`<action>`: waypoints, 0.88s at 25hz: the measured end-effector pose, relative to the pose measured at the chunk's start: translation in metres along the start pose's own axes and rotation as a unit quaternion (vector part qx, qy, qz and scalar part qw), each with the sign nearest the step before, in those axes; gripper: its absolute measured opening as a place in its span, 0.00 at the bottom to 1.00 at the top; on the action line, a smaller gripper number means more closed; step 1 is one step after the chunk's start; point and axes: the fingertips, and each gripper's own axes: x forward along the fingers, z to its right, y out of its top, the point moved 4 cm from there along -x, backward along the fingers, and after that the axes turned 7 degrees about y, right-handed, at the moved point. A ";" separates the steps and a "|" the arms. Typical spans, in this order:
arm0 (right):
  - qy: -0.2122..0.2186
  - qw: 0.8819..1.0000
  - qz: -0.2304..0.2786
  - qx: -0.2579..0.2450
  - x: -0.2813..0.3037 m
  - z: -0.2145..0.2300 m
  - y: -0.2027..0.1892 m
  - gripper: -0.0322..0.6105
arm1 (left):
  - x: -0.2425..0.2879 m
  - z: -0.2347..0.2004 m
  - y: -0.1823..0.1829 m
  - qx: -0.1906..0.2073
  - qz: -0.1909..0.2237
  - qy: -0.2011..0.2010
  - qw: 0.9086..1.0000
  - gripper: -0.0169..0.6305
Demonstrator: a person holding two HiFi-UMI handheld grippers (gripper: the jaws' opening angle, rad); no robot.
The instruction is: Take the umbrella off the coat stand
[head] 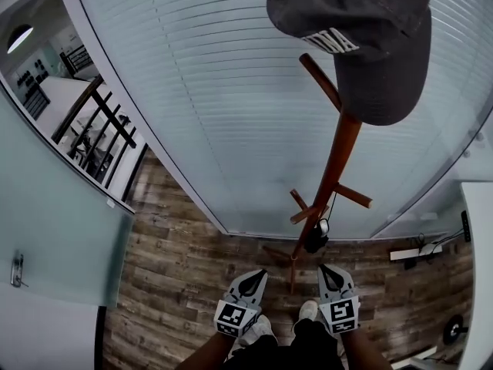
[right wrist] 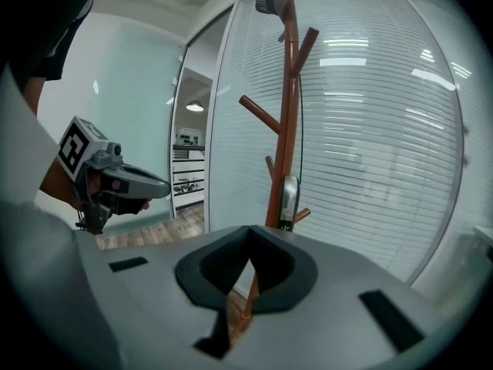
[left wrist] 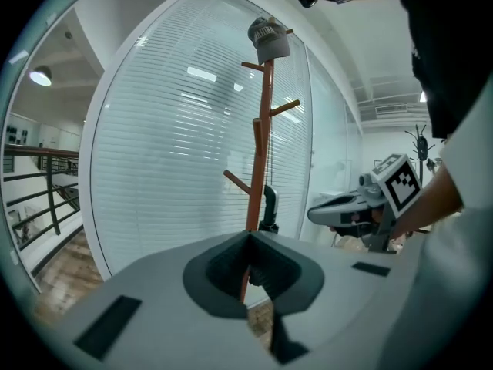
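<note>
A brown wooden coat stand (head: 333, 168) rises in front of a glass wall, with a dark cap (head: 362, 29) on its top. A small folded black umbrella (head: 316, 237) hangs from a low peg, close against the pole. It shows beside the pole in the left gripper view, umbrella (left wrist: 268, 205), and in the right gripper view, umbrella (right wrist: 288, 199). My left gripper (head: 259, 274) and right gripper (head: 325, 269) are low in the head view, short of the stand and apart from the umbrella. Both point toward it with jaws together and nothing between them.
A curved glass wall with white blinds (head: 231, 114) stands behind the stand. The floor is wood plank (head: 177, 276). A black railing (head: 104, 133) and a door with a handle (head: 17, 272) are at the left. A power strip with cables (head: 416, 251) lies at the right.
</note>
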 end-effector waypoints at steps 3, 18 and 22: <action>0.014 1.000 -0.010 -0.002 0.012 0.006 -0.016 0.06 | 0.013 -0.015 -0.007 -0.011 -0.005 0.028 1.000 0.05; -0.006 0.992 -0.073 0.099 0.074 0.050 -0.107 0.48 | 0.035 -0.004 -0.041 -0.023 -0.049 0.030 0.998 0.05; 0.001 0.990 -0.106 0.096 0.104 0.059 -0.131 0.55 | 0.033 0.000 -0.044 -0.020 -0.064 0.024 0.997 0.05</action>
